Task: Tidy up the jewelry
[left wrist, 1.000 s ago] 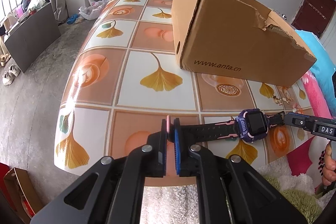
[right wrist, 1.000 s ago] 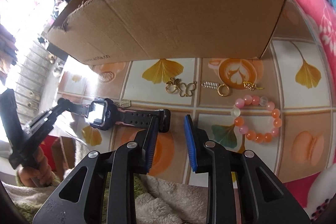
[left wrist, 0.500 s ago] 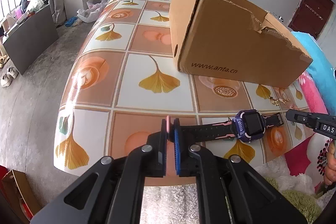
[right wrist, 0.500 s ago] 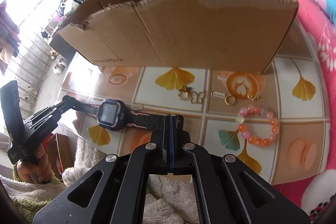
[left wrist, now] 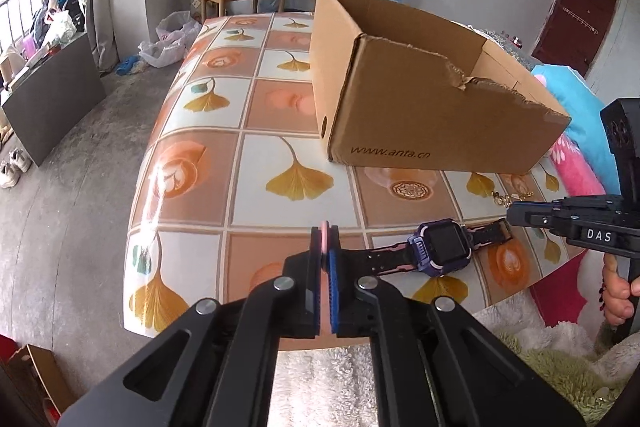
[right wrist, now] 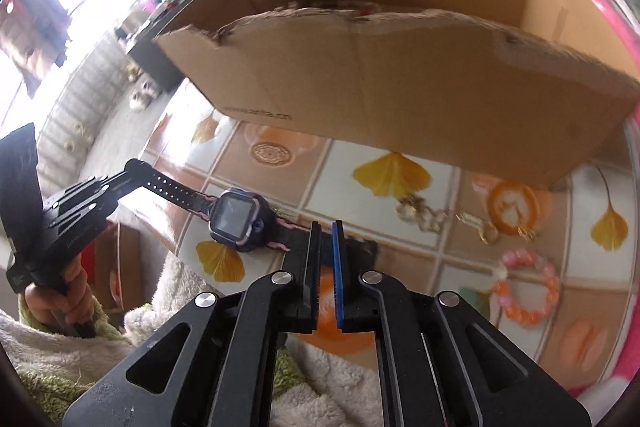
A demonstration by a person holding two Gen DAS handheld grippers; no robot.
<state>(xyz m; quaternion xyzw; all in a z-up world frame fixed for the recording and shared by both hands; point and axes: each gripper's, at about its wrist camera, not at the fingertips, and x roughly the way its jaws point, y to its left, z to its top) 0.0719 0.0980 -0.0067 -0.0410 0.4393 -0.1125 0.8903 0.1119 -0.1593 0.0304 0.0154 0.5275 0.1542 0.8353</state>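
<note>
Your left gripper is clamped on one watch strap end; your right gripper is opening a little, the other strap end between its jaws. Nothing visible is boxed yet: watch, gold trinkets and bracelet lie before the box.

The left gripper tilts downward, its pads pinched on a watch strap. The right gripper also angles down, jaws opening slightly around the strap's other end.
</note>
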